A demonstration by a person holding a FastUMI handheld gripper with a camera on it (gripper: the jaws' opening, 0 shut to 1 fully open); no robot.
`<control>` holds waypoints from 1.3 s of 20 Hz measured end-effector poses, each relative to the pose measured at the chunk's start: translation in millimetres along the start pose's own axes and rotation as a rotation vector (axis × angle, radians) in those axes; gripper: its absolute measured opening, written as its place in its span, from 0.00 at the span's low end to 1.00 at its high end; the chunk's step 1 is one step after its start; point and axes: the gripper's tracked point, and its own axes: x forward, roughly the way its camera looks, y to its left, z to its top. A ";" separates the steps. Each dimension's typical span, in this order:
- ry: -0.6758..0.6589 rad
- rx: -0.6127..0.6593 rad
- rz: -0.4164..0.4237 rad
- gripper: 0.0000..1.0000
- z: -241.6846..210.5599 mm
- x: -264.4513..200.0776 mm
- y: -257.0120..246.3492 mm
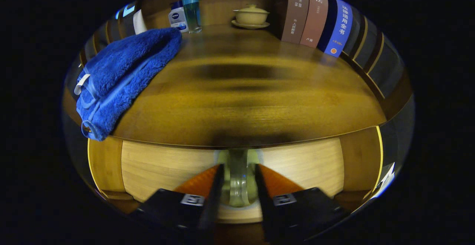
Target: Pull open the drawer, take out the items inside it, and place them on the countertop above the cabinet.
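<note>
Dim booth, light falling warm on wooden cabinet [156,167]. At back: books [315,18] upright, lidded bowl [251,15] on saucer, two bottles [185,15]. Blue towel [122,74] heaped beside bottles.

Glossy wooden countertop [241,100], fluffy cloth towel [122,74], pale matt wooden drawer [163,163] front.

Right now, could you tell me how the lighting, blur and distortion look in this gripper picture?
Gripper view: fisheye bows the brown wooden countertop edge into an arc; its middle is streaked with blur; a dark shadow sits under that edge above the metal drawer handle, which lies between the gripper fingers; the blue fluffy towel and upright books look sharper.
</note>
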 end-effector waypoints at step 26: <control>-0.067 0.011 -0.037 0.19 113.6 -132.9 -3.0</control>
